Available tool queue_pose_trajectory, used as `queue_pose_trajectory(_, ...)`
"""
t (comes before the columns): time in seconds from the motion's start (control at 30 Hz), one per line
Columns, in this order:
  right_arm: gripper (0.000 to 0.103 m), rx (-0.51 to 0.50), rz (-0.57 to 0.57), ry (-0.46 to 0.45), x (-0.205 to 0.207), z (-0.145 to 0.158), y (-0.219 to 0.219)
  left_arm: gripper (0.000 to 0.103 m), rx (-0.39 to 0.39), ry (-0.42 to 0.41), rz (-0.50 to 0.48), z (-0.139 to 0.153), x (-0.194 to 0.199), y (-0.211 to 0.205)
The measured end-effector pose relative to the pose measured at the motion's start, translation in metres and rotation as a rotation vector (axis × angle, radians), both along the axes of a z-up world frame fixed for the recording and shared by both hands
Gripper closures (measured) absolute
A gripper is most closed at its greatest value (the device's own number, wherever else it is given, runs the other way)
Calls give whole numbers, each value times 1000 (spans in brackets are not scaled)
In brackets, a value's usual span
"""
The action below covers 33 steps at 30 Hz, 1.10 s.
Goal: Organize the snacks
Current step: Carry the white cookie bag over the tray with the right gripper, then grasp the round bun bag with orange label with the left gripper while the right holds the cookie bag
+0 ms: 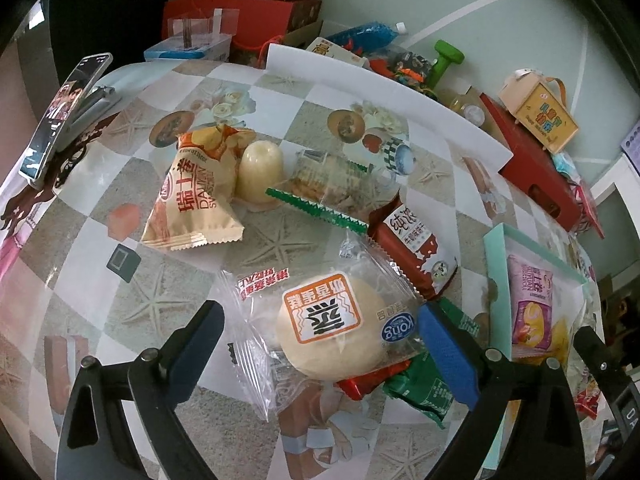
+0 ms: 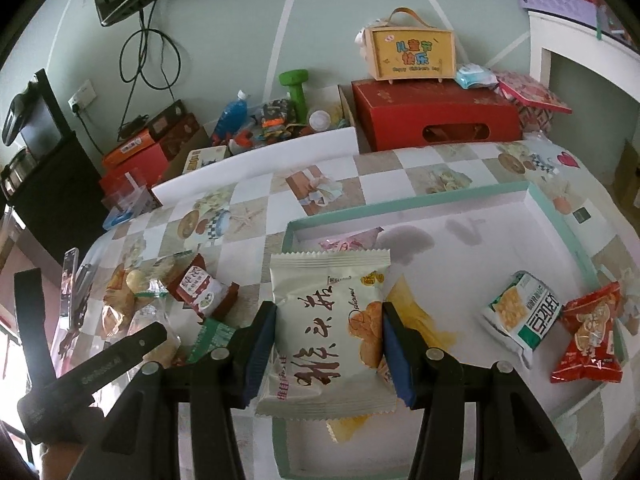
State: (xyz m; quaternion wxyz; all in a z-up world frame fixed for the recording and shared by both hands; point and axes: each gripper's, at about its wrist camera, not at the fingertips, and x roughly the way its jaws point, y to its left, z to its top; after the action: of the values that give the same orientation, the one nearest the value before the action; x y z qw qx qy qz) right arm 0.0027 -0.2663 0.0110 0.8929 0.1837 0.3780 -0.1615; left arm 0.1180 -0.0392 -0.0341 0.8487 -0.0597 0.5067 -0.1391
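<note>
In the left wrist view my left gripper (image 1: 320, 312) stands open around a round bun in a clear wrapper (image 1: 328, 328) that lies on the patterned tablecloth; its pads do not press on it. Beyond lie an orange-beige packet (image 1: 192, 192), a pale jelly cup (image 1: 260, 172), a clear pack with a green edge (image 1: 328, 184) and a brown-red packet (image 1: 412, 248). In the right wrist view my right gripper (image 2: 329, 308) is shut on a cream pastry packet (image 2: 328, 320), held over the near left part of the teal-rimmed box (image 2: 412, 200). A green-white packet (image 2: 520, 312) and a red packet (image 2: 588, 344) lie inside.
A phone on a stand (image 1: 60, 120) sits at the table's left edge. Red gift boxes (image 2: 436, 116), a yellow handled box (image 2: 412, 56), a green dumbbell (image 2: 296, 88) and a blue bottle (image 2: 232, 112) crowd the far side behind a white board (image 1: 380, 88).
</note>
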Motion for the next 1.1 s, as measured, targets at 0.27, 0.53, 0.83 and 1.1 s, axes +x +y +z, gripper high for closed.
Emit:
queue_pose_trajectory(0.27, 49, 13, -7, 6, -1, -3, -2, 23, 16, -16, 3, 3, 0, 1)
queue_pose_trajectory(0.53, 49, 30, -25, 4, -5, -3, -9, 35, 45, -49, -21, 10, -3, -4)
queue_pose_trajectory(0.83, 49, 48, -48, 6, -8, -4, -16, 19, -44, 31, 26, -7, 3, 8)
queue_pose_trajectory(1.1, 49, 55, -48, 12, -7, -7, -17, 19, -82, 32, 16, -13, 3, 5)
